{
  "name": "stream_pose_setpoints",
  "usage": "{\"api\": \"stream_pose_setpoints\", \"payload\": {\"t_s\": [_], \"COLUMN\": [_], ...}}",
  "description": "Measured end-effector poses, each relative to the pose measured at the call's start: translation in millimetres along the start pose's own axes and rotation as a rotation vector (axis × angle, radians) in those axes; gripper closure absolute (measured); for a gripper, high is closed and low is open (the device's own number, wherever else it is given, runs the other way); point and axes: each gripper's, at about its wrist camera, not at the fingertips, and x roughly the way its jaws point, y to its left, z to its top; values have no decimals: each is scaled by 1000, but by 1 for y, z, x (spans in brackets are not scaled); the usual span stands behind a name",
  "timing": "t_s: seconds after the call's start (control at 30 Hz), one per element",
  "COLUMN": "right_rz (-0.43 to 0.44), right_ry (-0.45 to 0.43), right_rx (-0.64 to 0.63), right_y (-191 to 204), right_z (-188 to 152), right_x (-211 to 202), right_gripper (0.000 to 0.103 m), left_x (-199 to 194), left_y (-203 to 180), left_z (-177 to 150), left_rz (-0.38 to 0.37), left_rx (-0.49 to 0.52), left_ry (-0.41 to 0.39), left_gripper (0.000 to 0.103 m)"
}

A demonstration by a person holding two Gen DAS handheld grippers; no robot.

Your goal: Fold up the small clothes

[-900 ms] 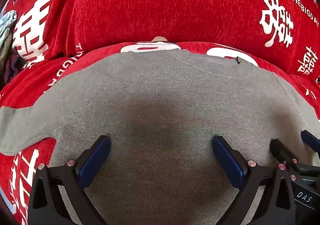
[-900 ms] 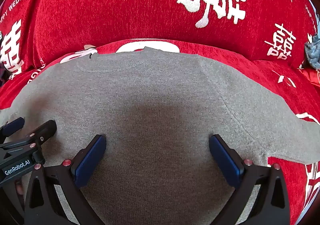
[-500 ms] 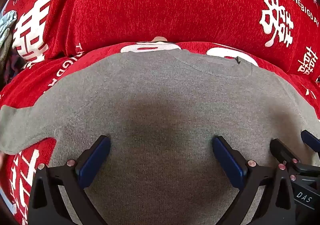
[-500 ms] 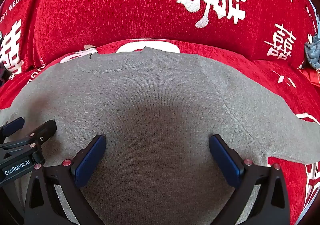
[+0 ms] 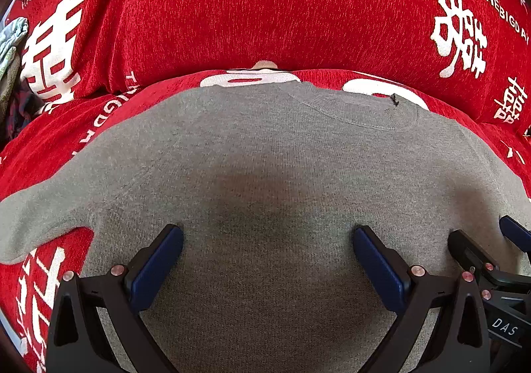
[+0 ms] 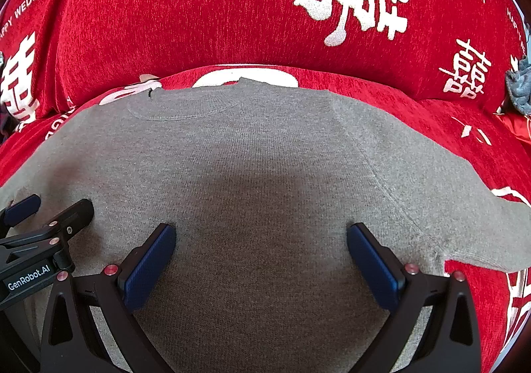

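**Grey knit top laid flat for folding, both grippers poised above it**

From the left of the scene: a heap of pale and dark clothes (image 5: pixel 11 50) lies at the far edge of the red cover (image 5: pixel 265 7), a plush cloth printed with white characters and wedding lettering that drapes the seat and its backrest. The left sleeve (image 5: pixel 36 217) of the grey sweater (image 5: pixel 282 157) runs out flat over this cover. The left gripper (image 5: pixel 267 240) hangs above the sweater's lower body on that side, its blue-padded fingers (image 5: pixel 156 263) spread wide with only flat knit showing between them; nothing is pinched. The ribbed neckline (image 5: pixel 358 107) lies at the far edge, toward the backrest.

Just beside it, the right gripper (image 6: pixel 260 240) hangs over the other half of the body, its fingers (image 6: pixel 375 263) likewise spread wide and empty. Farther right the shoulder seam (image 6: pixel 375 167) leads to the right sleeve (image 6: pixel 481 233), also laid out flat. A small grey item (image 6: pixel 517 84) sits at the far right edge of the cover.

Handling, as judged: the garment looks light, soft and limp, with no stiffness to carry a fold, and the plush cover probably drags on it. A pinch mid-panel would likely only bunch one layer. Better holds appear to be edges: a sleeve near the cuff, a shoulder seam, or the hem, which lies out of view.
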Motion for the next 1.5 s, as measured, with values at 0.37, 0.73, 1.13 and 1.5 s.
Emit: {"api": "stream_pose_setpoints", "payload": {"t_s": [0.37,0.73,1.13,1.5], "right_rz": [0,-3,-2,-2], "right_ry": [1,4,6,7], "right_rx": [0,-1,-1,-2], "right_y": [1,2,2,1], "right_z": [0,1,2,1], "right_x": [0,0,-1,-1], "right_gripper": [0,0,0,0], "left_x": [0,1,1,-1], "left_y": [0,2,-1,-6], "left_z": [0,0,0,4], "left_rz": [0,0,11,67], "left_rx": [-2,-2,4,-57], "left_ry": [-2,-1,0,66], "left_gripper": [0,0,0,0]}}
